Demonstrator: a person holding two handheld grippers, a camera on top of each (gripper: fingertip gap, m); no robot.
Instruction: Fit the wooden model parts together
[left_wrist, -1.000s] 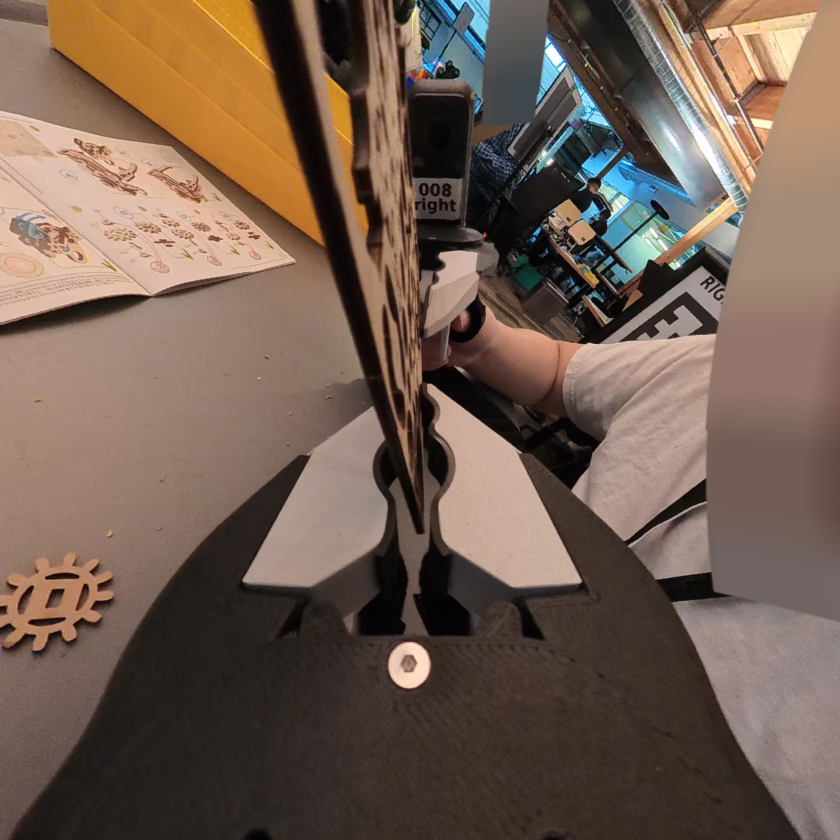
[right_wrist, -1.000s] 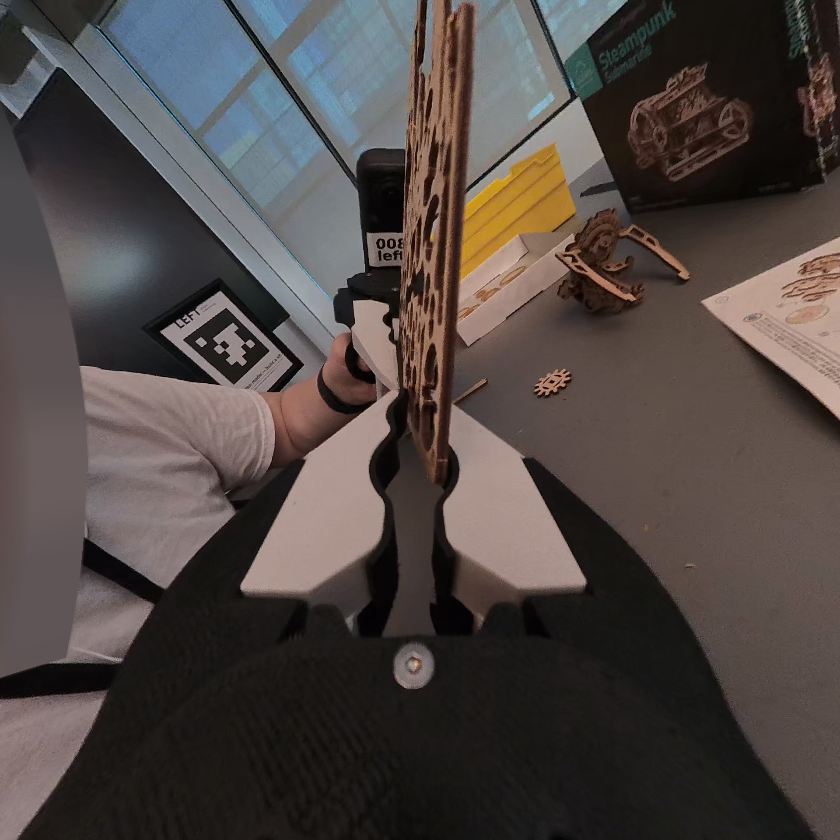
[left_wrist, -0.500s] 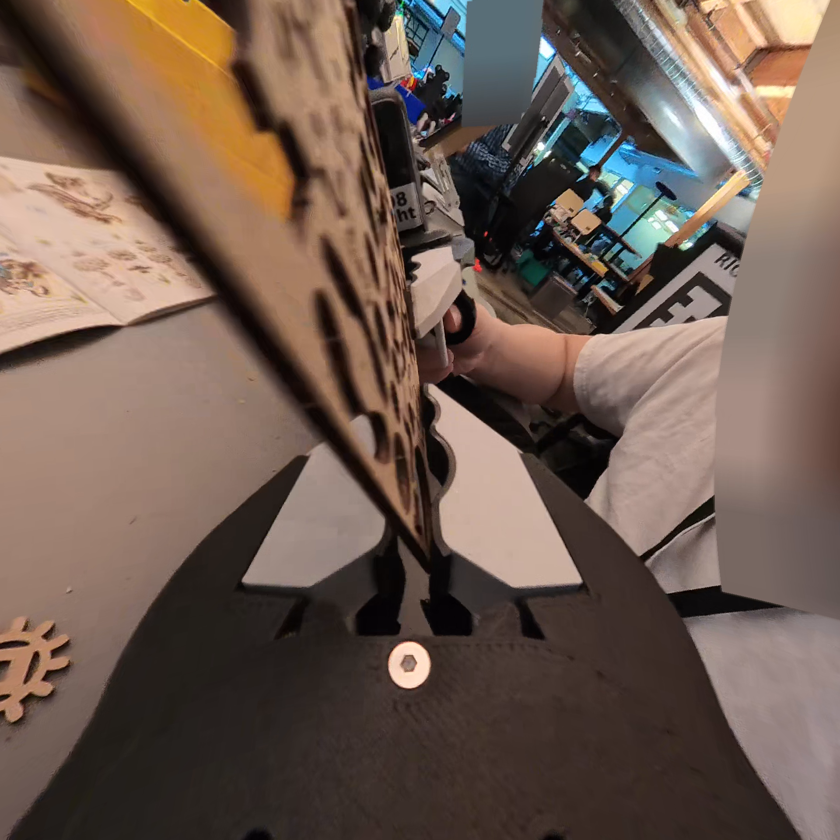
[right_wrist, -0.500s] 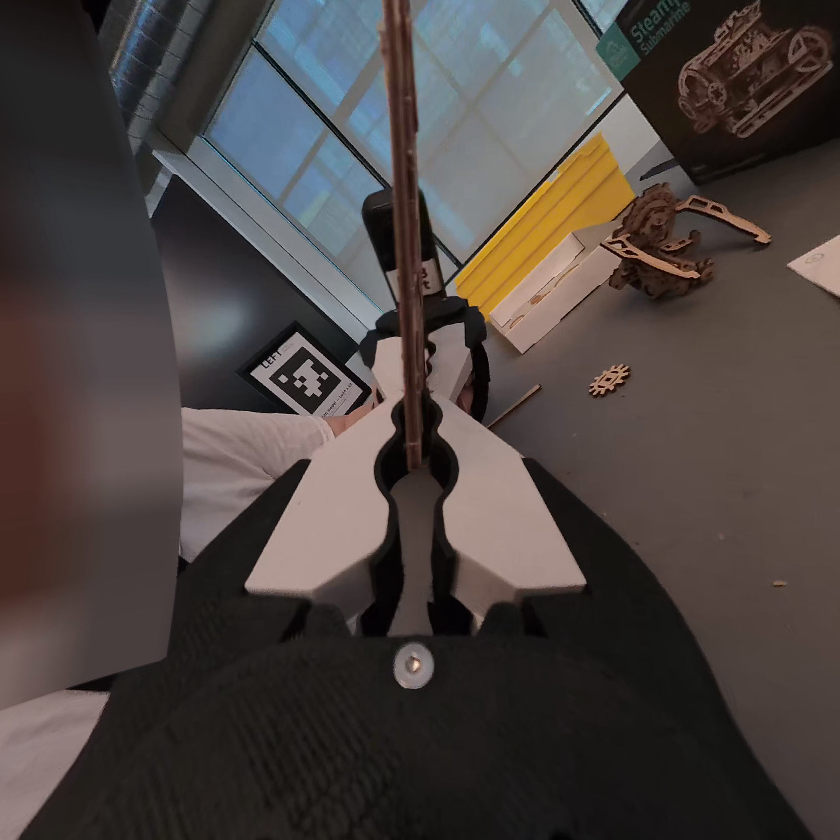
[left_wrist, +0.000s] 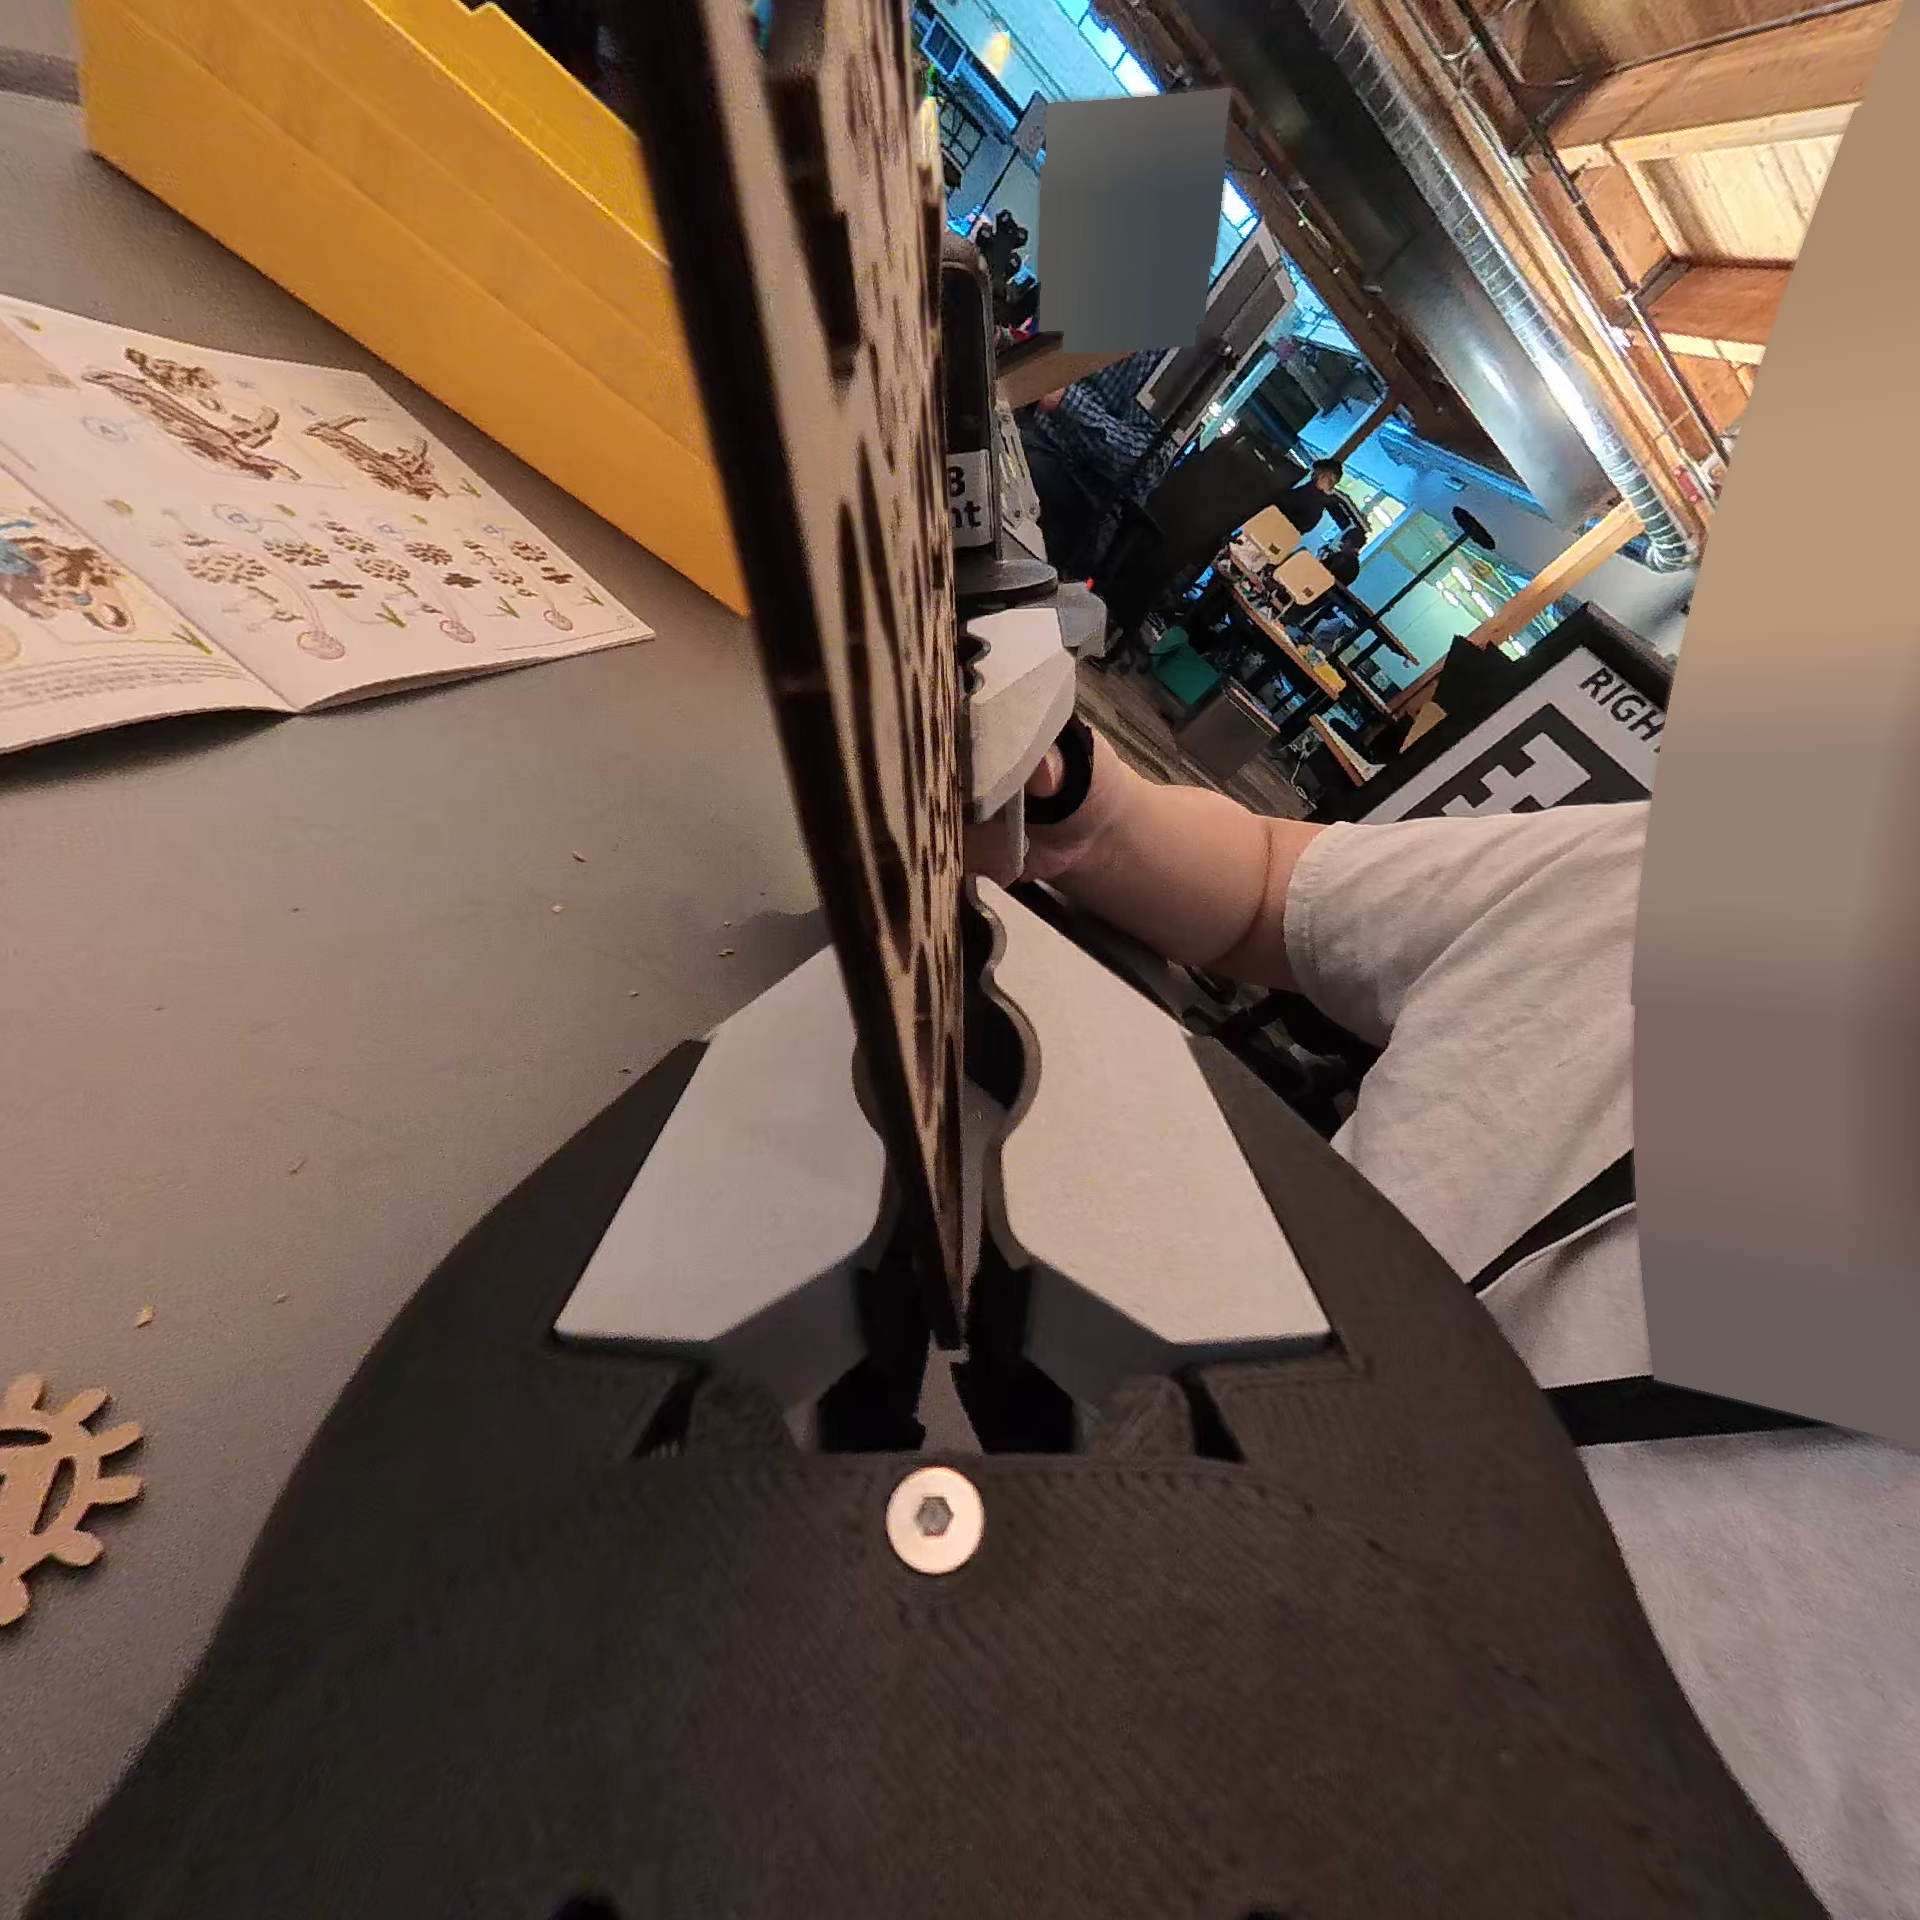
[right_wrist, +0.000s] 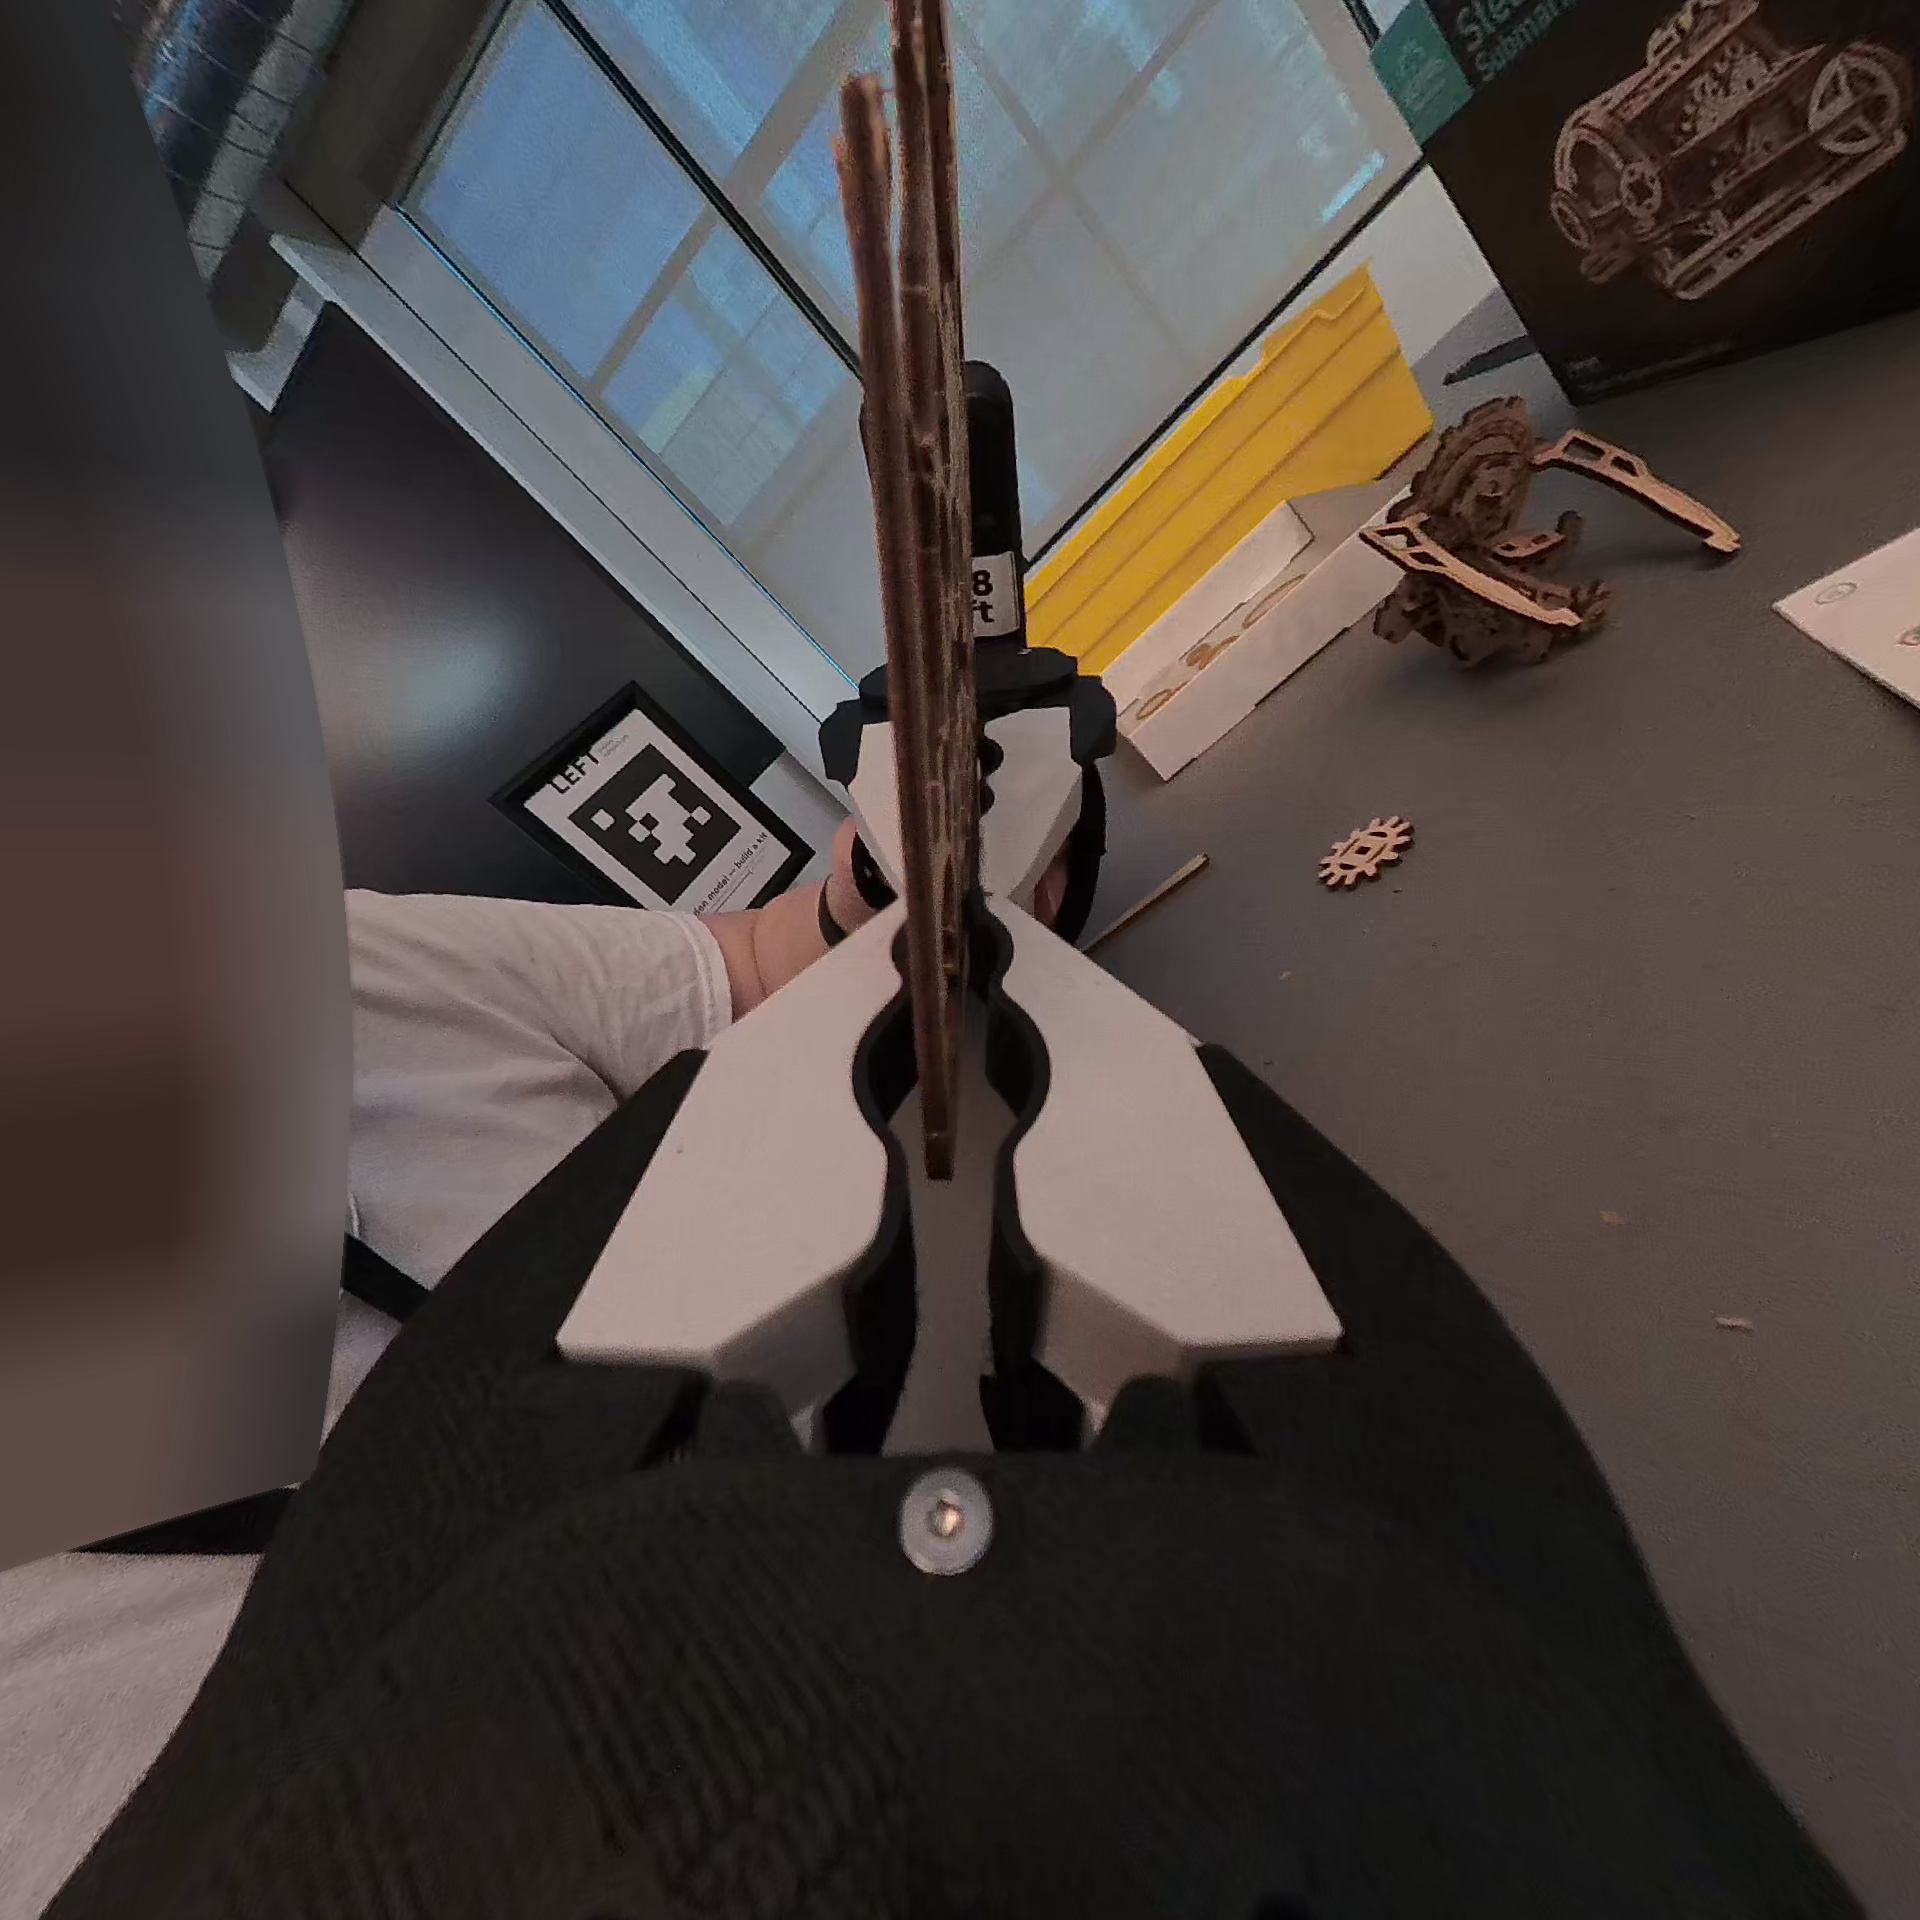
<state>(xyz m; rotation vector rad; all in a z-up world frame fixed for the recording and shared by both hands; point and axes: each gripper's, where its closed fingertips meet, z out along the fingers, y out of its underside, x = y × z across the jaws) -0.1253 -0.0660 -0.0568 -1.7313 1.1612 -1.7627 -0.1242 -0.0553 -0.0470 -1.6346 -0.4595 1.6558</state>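
Left hand-held gripper (left_wrist: 951, 1039) and right hand-held gripper (right_wrist: 951, 956) each pinch an opposite edge of one cut-out wooden sheet (left_wrist: 883, 623), held edge-on above the counter (left_wrist: 364, 987). A loose gear (right_wrist: 1364, 852) lies on the counter.

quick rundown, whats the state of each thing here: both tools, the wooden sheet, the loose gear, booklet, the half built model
left tool: shut on the wooden sheet
right tool: shut on the wooden sheet
wooden sheet: held upright, edge-on, between both tools, off the table
loose gear: flat on the table, untouched
booklet: lying open
half-built model: resting on the table, unheld
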